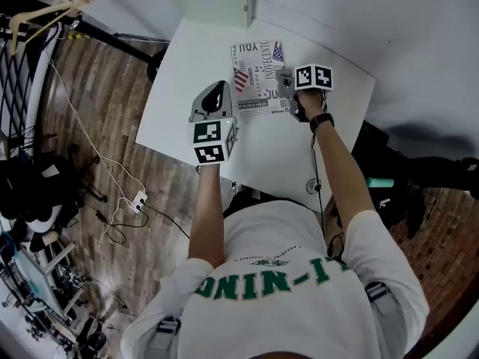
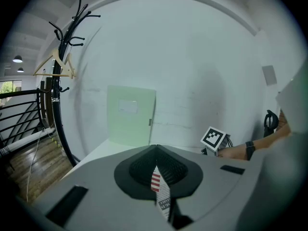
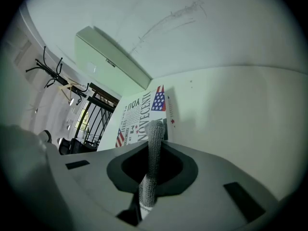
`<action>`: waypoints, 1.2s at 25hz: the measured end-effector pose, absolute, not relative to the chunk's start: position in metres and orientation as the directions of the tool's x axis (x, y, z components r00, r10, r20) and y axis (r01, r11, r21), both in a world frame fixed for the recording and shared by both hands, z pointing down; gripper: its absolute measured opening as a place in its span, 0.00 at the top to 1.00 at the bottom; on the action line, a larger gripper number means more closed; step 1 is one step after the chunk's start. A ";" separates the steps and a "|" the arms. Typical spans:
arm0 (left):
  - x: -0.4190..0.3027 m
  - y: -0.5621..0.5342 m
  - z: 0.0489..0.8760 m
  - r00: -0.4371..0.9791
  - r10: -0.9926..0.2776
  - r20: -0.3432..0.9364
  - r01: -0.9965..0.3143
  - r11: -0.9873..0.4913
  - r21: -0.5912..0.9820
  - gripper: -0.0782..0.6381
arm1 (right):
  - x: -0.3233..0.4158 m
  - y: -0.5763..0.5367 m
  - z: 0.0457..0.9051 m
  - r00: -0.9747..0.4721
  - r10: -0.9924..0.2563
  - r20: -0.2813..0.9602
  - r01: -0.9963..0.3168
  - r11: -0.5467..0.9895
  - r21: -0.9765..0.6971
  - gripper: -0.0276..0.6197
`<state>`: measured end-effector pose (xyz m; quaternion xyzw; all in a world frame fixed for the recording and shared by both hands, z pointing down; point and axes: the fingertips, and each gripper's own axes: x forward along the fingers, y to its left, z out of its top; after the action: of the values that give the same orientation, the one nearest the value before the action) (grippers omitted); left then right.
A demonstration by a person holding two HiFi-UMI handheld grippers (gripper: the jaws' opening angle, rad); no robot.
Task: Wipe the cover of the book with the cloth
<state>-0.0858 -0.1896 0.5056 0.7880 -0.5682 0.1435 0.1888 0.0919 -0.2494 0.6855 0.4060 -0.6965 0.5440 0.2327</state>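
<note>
Right tool (image 1: 289, 87): jaws clamped on a folded strip of grey knitted cloth (image 3: 152, 162), which stands up between them and reaches the right edge of the book (image 1: 258, 77). Left tool (image 1: 218, 94): jaws drawn together to a thin slit with nothing gripped; it sits just beside the book's left edge, and the printed cover shows through the slit.

Book: lies flat, cover up, at the far middle of the white table (image 1: 269, 148).

Step in hand, as I judge it: starting the wipe. I recommend I lower the cloth until it lies flat on the cover, stroke straight across, and steady the near left edge with the left tool so the book does not slide on the smooth top.

Surroundings: pale green panel (image 2: 131, 114) leaning on the white wall behind the table, coat stand (image 2: 65, 66) at left, wooden floor (image 1: 97, 126) with loose cables.
</note>
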 end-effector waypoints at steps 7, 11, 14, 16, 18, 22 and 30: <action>-0.089 -0.184 0.503 0.300 -0.846 0.441 -0.954 -0.273 0.125 0.87 | 0.049 -0.250 0.671 -0.612 -0.300 0.732 -0.782 0.093 -0.616 0.91; -0.101 -0.180 0.504 0.272 -0.850 0.451 -0.962 -0.248 0.113 0.87 | -0.021 -0.230 0.669 -0.678 -0.193 0.710 -0.735 0.212 -0.644 0.91; -0.113 -0.176 0.504 0.244 -0.855 0.457 -0.970 -0.222 0.102 0.87 | -0.057 -0.214 0.675 -0.704 -0.133 0.698 -0.705 0.250 -0.664 0.91; -0.119 -0.174 0.504 0.229 -0.857 0.461 -0.973 -0.208 0.096 0.87 | -0.069 -0.206 0.681 -0.700 -0.106 0.706 -0.704 0.269 -0.657 0.91; -0.123 -0.172 0.505 0.222 -0.858 0.463 -0.975 -0.202 0.093 0.87 | -0.070 -0.204 0.688 -0.682 -0.104 0.724 -0.718 0.283 -0.636 0.91; -0.122 -0.172 0.506 0.228 -0.855 0.466 -0.973 -0.209 0.094 0.87 | -0.045 -0.211 0.690 -0.661 -0.146 0.736 -0.742 0.272 -0.613 0.91; -0.088 -0.181 0.500 0.297 -0.845 0.444 -0.954 -0.278 0.110 0.87 | 0.067 -0.232 0.687 -0.574 -0.256 0.778 -0.819 0.153 -0.554 0.91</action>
<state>-0.0884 -0.1807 0.4996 0.7848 -0.5732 0.1514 0.1805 0.0675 -0.2323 0.6866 0.3778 -0.7114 0.5301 0.2651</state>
